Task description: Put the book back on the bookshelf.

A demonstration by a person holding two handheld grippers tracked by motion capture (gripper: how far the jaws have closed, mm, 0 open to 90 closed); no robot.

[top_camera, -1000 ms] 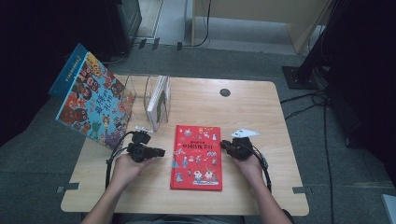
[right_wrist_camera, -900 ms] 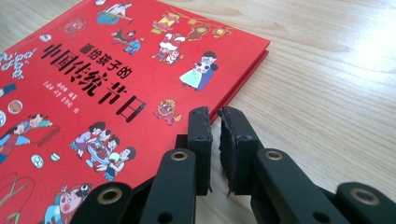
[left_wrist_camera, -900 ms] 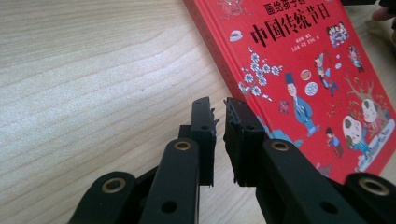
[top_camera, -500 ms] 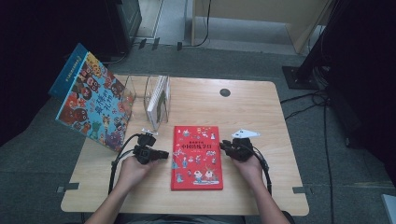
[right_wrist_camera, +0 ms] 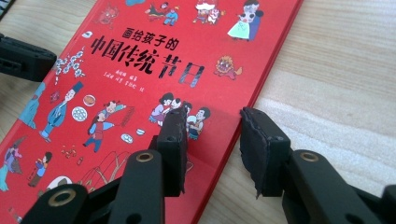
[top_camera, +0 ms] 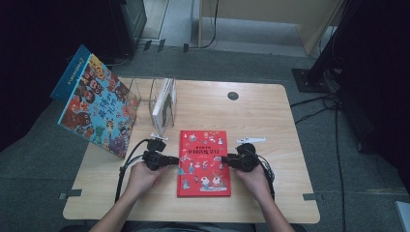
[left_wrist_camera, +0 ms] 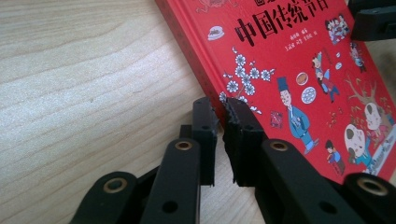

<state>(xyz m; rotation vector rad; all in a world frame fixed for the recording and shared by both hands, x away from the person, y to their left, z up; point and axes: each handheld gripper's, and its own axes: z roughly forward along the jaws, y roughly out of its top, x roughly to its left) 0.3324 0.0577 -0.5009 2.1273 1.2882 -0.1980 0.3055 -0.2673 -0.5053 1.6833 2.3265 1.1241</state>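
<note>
High view shows the red book [top_camera: 204, 162] flat at the table's near centre, left gripper [top_camera: 175, 159] nearly closed at its left edge, right gripper [top_camera: 225, 161] just opened astride its right edge, book not yet lifted.

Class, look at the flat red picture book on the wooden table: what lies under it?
The red picture book lies flat on the light wooden table, whose bare wood shows all round its edges. Whatever might be beneath the cover is hidden.
</note>
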